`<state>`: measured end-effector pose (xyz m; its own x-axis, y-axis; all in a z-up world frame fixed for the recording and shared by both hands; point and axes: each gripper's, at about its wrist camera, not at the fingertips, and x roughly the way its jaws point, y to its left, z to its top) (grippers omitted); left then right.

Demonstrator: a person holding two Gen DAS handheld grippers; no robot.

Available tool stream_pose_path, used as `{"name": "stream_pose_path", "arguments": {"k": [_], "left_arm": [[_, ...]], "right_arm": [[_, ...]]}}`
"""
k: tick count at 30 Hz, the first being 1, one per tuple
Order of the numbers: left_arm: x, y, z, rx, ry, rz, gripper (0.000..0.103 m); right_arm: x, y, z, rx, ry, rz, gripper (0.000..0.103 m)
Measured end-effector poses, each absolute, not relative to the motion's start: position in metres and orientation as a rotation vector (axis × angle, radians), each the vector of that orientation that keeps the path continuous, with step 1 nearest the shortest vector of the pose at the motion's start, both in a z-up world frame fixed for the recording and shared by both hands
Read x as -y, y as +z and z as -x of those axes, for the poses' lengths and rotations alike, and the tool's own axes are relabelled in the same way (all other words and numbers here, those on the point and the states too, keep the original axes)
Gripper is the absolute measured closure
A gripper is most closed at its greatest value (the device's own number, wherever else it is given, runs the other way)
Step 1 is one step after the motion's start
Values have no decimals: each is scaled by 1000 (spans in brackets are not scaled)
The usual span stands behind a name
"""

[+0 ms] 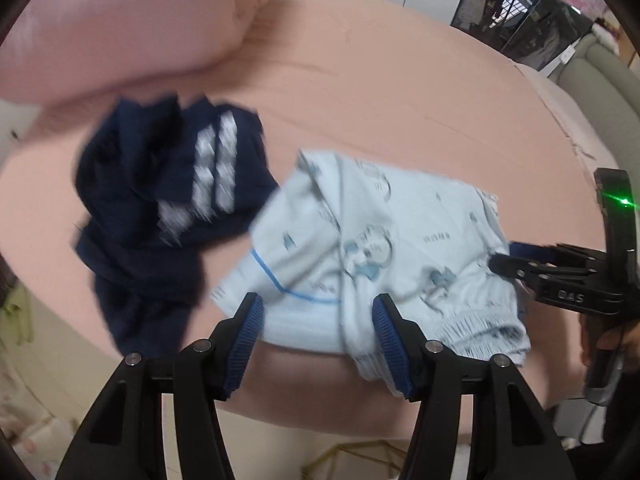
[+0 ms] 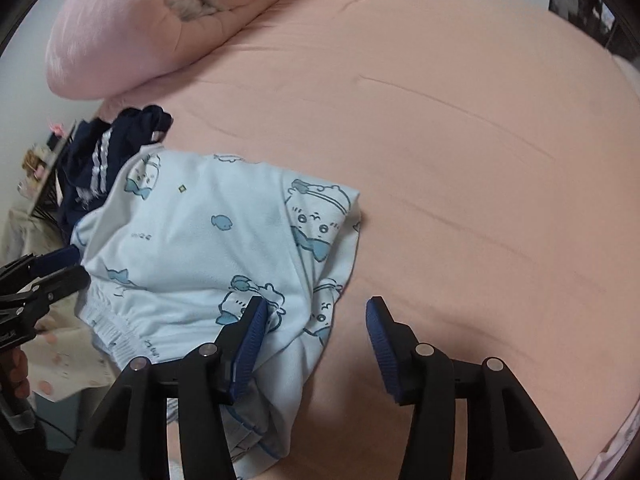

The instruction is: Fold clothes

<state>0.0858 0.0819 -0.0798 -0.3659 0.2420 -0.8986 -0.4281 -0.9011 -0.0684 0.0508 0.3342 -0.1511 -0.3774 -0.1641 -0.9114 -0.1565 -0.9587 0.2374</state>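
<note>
Centrally, a pale blue garment (image 2: 208,248) with cartoon prints is lying folded on the pink bed (image 2: 460,140), near its front edge. Both grippers are standing with jaws apart: the left gripper (image 1: 318,344) is straddling the garment's near hem, while the right gripper (image 2: 314,348) is hovering at the opposite edge, one finger (image 2: 250,344) overlapping the cloth. Beside the garment, a navy garment (image 1: 160,208) (white-striped) is lying crumpled, and a pink quilt (image 2: 132,36) is sitting bunched beyond it.

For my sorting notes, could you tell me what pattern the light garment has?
Pale blue garment with cartoon animals and small fish in darker blue; the right wrist view shows it best.
</note>
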Motion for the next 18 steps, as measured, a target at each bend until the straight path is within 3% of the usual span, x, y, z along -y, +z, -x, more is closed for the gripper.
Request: {"name": "stream_pose_path", "arguments": {"k": [3,6,12,18], "left_arm": [[-82,-62,-82,-228,2304,1395,48],[-88,-57,-70,-181,2288,1350,44],[-126,-72,-55,-18,2166,1368,41],[-159,-66,-57,-3,2056,1310,41]], "right_arm": [[-345,-154,-57,599,-2522,-1724,50],[-356,-156,-63,743,-2474,-1693,42],[-376,-161,-73,1002,-2370,-1626,42],[-361,-149,-62,848,-2426,-1648,42]]}}
